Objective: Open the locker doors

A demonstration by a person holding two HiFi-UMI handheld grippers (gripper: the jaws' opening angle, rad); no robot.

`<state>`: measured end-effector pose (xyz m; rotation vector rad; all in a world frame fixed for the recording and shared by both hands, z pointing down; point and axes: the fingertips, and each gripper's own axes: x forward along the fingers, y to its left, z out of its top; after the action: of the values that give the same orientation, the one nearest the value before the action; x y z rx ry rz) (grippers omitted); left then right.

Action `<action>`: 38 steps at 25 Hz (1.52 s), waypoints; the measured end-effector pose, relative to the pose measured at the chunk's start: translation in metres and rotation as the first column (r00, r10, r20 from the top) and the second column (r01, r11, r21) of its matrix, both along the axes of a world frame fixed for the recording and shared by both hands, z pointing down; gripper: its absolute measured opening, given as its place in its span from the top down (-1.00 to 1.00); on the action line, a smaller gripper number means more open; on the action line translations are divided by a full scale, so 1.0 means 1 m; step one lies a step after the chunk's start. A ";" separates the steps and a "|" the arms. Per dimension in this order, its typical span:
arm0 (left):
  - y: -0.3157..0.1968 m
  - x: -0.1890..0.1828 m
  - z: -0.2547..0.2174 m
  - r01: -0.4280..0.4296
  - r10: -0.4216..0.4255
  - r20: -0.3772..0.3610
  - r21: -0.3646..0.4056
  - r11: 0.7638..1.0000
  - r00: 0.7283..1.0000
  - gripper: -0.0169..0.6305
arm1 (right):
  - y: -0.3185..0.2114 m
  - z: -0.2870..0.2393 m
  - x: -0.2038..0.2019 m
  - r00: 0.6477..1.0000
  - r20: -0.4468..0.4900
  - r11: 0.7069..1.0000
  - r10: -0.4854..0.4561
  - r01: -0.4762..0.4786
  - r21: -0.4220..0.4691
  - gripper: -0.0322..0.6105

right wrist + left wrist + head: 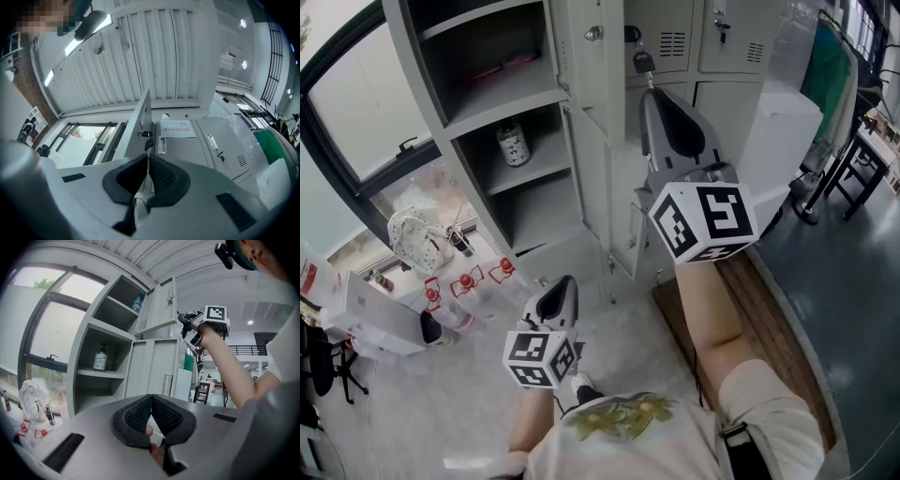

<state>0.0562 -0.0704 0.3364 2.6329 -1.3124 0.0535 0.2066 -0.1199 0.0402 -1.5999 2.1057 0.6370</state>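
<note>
1. Grey lockers [539,211] line the workshop wall. The left column stands open, while the doors [736,42] at the right are closed.
2. The half-open door [139,122] could swing back if pushed off-line.
3. The right gripper [148,157], jaws together, sits just under the key [148,143]. Whether it nips anything is unclear, and it may slip.
4. The left gripper [151,397] hangs low, closed and empty.

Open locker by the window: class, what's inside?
A white patterned bottle on the middle shelf, something pink on the upper shelf; the lower shelf looks bare. The open door covers the shelves' right ends.
</note>
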 end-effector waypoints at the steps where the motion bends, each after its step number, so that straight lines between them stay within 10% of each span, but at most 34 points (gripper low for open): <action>1: -0.001 0.000 -0.002 0.003 -0.003 0.000 0.005 1.000 1.000 0.85 | -0.001 0.000 0.001 1.000 0.000 1.000 0.001 -0.001 -0.002 0.79; 14: -0.003 0.003 -0.024 0.016 -0.016 0.007 0.062 0.998 1.000 0.85 | -0.004 0.026 0.028 0.999 0.040 0.997 0.029 -0.026 -0.073 0.79; 22: 0.004 0.008 -0.042 0.019 -0.020 0.011 0.113 0.993 1.000 0.85 | 0.047 0.062 0.012 0.991 0.011 0.989 -0.133 0.133 -0.063 0.80; 29: 0.018 0.013 -0.054 0.023 -0.021 -0.012 0.137 0.990 1.000 0.85 | 0.089 0.137 -0.056 0.888 -0.068 0.878 -0.455 0.435 -0.203 0.80; 38: 0.032 0.017 -0.037 0.032 -0.029 -0.031 0.091 0.995 0.999 0.86 | 0.100 0.215 -0.069 0.848 0.051 0.783 -0.527 0.508 -0.359 0.80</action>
<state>0.0727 -0.0383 0.2990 2.6769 -1.3766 -0.0505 0.1379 -0.0199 0.2555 -1.0644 2.6633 0.1035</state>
